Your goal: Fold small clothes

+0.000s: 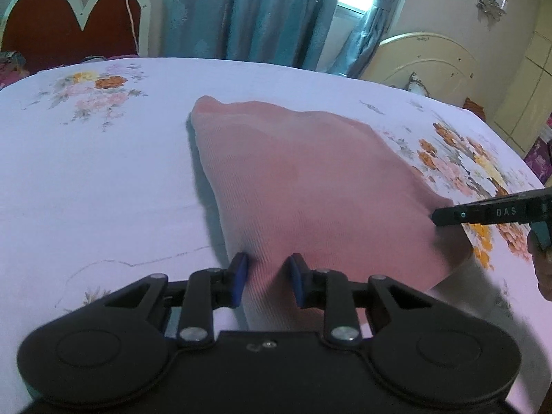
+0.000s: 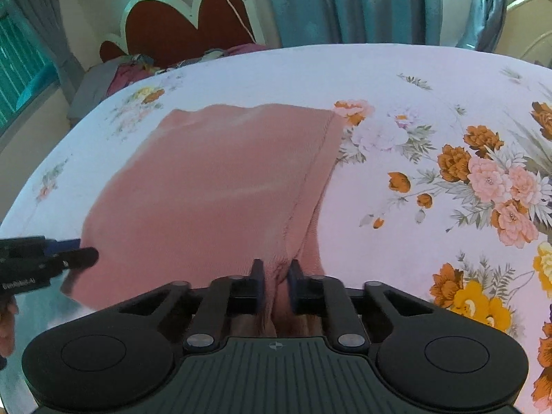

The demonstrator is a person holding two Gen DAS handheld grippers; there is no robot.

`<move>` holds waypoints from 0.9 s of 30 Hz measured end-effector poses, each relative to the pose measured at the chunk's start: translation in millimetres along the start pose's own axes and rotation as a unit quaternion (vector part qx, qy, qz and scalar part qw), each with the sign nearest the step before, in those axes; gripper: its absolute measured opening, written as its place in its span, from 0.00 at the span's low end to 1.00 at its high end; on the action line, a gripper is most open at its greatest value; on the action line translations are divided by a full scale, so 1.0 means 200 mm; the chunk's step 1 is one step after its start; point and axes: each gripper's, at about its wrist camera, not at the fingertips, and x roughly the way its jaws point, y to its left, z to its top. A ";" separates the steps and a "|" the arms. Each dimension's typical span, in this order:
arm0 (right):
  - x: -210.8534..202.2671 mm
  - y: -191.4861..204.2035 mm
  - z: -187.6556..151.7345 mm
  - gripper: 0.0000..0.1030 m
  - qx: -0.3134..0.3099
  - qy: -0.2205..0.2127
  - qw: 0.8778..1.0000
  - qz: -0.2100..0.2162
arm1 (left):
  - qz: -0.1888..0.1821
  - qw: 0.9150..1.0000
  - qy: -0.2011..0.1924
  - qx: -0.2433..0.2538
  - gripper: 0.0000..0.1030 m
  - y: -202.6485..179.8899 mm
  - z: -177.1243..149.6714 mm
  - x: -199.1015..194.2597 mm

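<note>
While the left gripper (image 1: 267,269) pinches the pink garment (image 1: 310,186) (its near edge lifted), the right gripper (image 2: 276,272) clamps the hemmed corner. Both jaws stand narrow, near the floral bedsheet's (image 2: 396,207) near edge.

Lit softly by daylight through a bright window gap (image 1: 352,1) between teal patterned curtains (image 1: 255,10); blown out there. Overall a bit dim, with a pink-violet cast over the white floral bedsheet (image 1: 103,158). Soft shadow under the raised edge of the salmon-pink ribbed knit garment (image 1: 310,179) in both views. Strong fisheye bending at the edges, dark vignette in the top corners. Slight blur on the garment's weave; far wall soft. No harsh glare.
</note>
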 end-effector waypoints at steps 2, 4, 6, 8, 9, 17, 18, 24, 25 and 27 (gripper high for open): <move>-0.05 -0.02 0.01 0.09 -0.001 -0.013 1.000 0.001 | 0.005 1.000 -0.008 0.005 0.23 -0.03 0.00 -0.04; -0.07 -0.03 0.01 0.09 -0.003 -0.009 1.000 -0.007 | 0.014 1.000 0.000 0.014 0.23 -0.05 -0.01 -0.03; -0.01 -0.04 -0.02 0.09 -0.015 0.012 1.000 -0.024 | 0.023 1.000 0.014 0.014 0.23 -0.06 -0.03 0.01; 0.07 -0.03 -0.08 0.09 -0.042 0.021 0.998 -0.049 | 0.030 0.999 0.016 0.014 0.23 -0.07 -0.06 0.02; 0.07 -0.03 -0.10 0.09 -0.040 0.011 0.998 -0.048 | 0.034 0.999 0.016 0.014 0.23 -0.07 -0.07 0.03; -0.20 0.02 -0.13 0.29 -0.024 -0.076 0.995 -0.056 | 0.060 0.998 -0.017 0.027 0.33 -0.14 -0.11 -0.19; -0.23 0.06 -0.14 0.29 -0.039 -0.087 0.994 -0.045 | 0.059 0.997 -0.024 0.033 0.33 -0.15 -0.12 -0.22; -0.14 0.22 -0.28 0.13 -0.153 -0.037 0.986 -0.052 | 0.048 0.997 -0.005 0.053 0.30 -0.24 -0.22 -0.15; -0.10 0.19 -0.30 0.13 -0.148 -0.021 0.986 -0.070 | 0.054 0.997 0.003 0.050 0.30 -0.24 -0.23 -0.12; -0.08 0.14 -0.34 0.13 -0.127 -0.019 0.990 -0.062 | 0.057 0.998 0.000 0.038 0.29 -0.22 -0.26 -0.10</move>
